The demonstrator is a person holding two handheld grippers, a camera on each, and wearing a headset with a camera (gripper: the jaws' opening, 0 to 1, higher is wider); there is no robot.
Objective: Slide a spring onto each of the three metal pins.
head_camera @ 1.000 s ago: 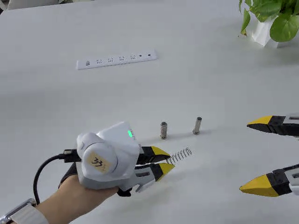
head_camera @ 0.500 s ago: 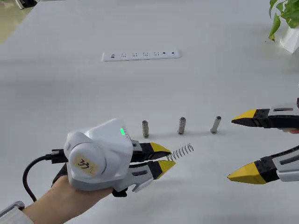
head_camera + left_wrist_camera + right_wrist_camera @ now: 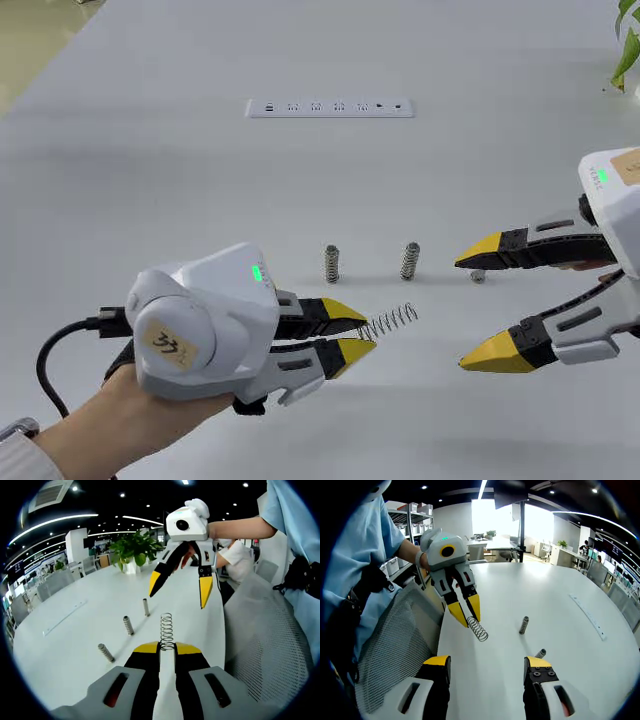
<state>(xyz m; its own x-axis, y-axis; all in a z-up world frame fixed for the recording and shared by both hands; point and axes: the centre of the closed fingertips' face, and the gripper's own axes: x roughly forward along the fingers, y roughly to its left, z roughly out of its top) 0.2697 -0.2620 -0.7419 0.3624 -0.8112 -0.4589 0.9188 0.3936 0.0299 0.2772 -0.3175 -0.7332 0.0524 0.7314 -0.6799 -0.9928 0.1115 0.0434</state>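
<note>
springs (image 3: 410, 260) cover 2 of 3 pins (image 3: 145, 607), 1 held.

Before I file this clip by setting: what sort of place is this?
Likely an open-plan office or lab: long white table, power strip, potted plant, shelves of bins.

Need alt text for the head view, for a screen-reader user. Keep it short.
The left gripper, lower left, is shut on a spring held out over a white table. Beyond it stand in a row a sprung pin, a second sprung pin and a bare pin, the last partly behind the open right gripper. A power strip lies farther back.
</note>
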